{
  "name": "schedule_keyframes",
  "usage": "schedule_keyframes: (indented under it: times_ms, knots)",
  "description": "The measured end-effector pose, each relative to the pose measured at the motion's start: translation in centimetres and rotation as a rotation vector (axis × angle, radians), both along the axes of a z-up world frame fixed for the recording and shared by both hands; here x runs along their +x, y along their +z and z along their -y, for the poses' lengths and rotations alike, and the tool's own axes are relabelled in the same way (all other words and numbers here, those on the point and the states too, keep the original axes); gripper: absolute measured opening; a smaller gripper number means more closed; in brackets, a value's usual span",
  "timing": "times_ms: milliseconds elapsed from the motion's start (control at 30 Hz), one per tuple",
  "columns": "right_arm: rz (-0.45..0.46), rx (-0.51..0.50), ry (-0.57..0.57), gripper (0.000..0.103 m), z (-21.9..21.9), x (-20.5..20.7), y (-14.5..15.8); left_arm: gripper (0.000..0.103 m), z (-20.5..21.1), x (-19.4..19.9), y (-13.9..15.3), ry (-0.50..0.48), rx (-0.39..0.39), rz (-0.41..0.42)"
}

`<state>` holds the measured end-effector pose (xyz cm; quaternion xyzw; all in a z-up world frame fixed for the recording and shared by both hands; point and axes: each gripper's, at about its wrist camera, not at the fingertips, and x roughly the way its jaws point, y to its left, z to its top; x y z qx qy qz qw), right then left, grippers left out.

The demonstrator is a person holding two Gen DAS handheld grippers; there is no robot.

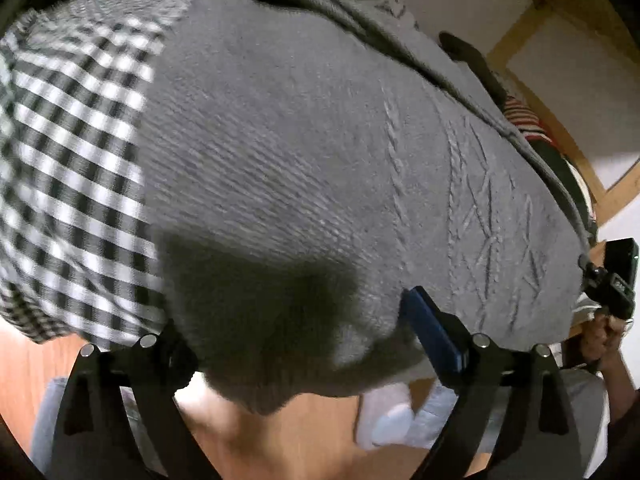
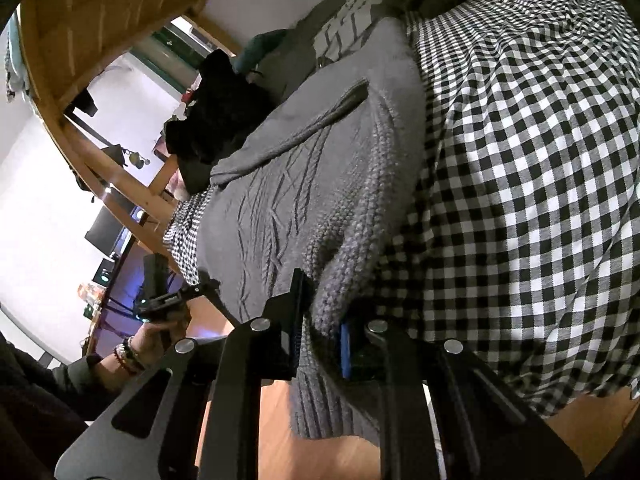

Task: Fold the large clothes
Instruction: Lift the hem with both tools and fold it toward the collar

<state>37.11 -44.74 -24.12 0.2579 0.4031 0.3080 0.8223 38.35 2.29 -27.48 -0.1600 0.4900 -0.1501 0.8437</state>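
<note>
A grey cable-knit sweater (image 1: pixel 304 152) lies spread on a black-and-white checked bedcover (image 1: pixel 68 152), and its near edge hangs over the side of the bed. My left gripper (image 1: pixel 300 336) stands open and wide at that edge. The hanging knit lies between its fingers, and the blue pad (image 1: pixel 432 328) sits beside the fabric. In the right wrist view the sweater (image 2: pixel 280 184) runs away from me. My right gripper (image 2: pixel 322 332) is shut on its thick knitted side edge near the hem. The right gripper's body shows at the left view's right border.
The checked cover (image 2: pixel 520 160) spans the bed. A black garment pile (image 2: pixel 216 120) and a striped cloth (image 1: pixel 524 120) lie past the sweater. A wooden bed frame (image 2: pixel 100 168) rises behind. Below are an orange wood floor (image 1: pixel 312 432) and white-socked feet (image 1: pixel 384 420).
</note>
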Motion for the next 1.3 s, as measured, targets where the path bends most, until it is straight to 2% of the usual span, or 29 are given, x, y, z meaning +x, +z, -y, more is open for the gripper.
schedule_keyframes:
  times_ms: [33, 67, 100, 167, 233, 300, 333, 400, 433, 533, 633, 767, 900, 1000, 1100, 1300]
  knots:
    - [0.002, 0.006, 0.000, 0.015, 0.0, 0.0, 0.0, 0.078, -0.2, 0.1, 0.4, 0.016, -0.019, 0.003]
    - [0.006, 0.011, -0.002, 0.015, -0.1, 0.0, 0.1, 0.044, -0.5, 0.1, 0.8, 0.027, -0.044, 0.007]
    - [0.009, 0.021, 0.000, 0.015, -0.6, 0.1, 0.3, 0.030, -1.0, 0.0, 1.3, 0.041, -0.076, 0.000]
    - [0.004, 0.027, 0.003, 0.015, -1.3, 0.3, 0.2, 0.016, -1.6, -0.4, 2.1, 0.051, -0.125, -0.006]
    - [0.002, 0.037, 0.006, 0.015, -1.7, 0.5, 0.2, 0.013, -1.9, -0.8, 2.7, 0.039, -0.157, -0.028]
    - [-0.011, 0.129, -0.012, 0.014, -0.7, 0.8, -0.3, 0.008, -2.7, -1.3, 3.1, 0.041, -0.210, -0.057]
    - [-0.035, 0.142, -0.020, 0.014, 0.0, 1.1, -0.9, 0.007, -3.3, -1.7, 3.3, 0.044, -0.223, -0.068]
    - [-0.073, 0.150, -0.025, 0.014, 0.8, 1.1, -1.4, 0.007, -4.0, -2.3, 3.5, 0.038, -0.200, -0.089]
    - [-0.064, 0.162, -0.009, 0.014, 0.8, 0.8, -1.1, 0.007, -4.3, -2.5, 3.7, 0.027, -0.188, -0.091]
    - [-0.015, 0.212, 0.021, 0.013, 0.7, 0.3, 0.8, 0.007, -5.2, -3.5, 5.1, 0.007, -0.209, -0.075]
    - [0.001, 0.286, 0.019, 0.010, 1.2, 0.7, 1.8, 0.006, -6.0, -3.5, 6.6, -0.001, -0.267, -0.041]
    - [-0.021, 0.249, 0.027, 0.010, 1.5, 1.5, 2.0, 0.006, -5.3, -2.3, 7.8, -0.029, -0.296, -0.005]
    - [0.035, 0.317, 0.022, 0.008, 1.2, 1.8, 4.5, 0.006, -4.3, -1.4, 9.3, -0.057, -0.372, 0.034]
    - [0.054, 0.302, 0.031, 0.008, 0.7, 2.7, 5.9, 0.006, -3.9, 0.0, 11.1, -0.058, -0.422, 0.072]
    - [0.066, 0.297, 0.026, 0.008, 0.4, 3.8, 6.8, 0.006, -3.9, 1.5, 12.4, -0.052, -0.431, 0.090]
    - [0.138, 0.422, -0.006, 0.008, 1.0, 6.0, 9.5, 0.006, -4.6, 4.5, 15.6, -0.072, -0.491, 0.134]
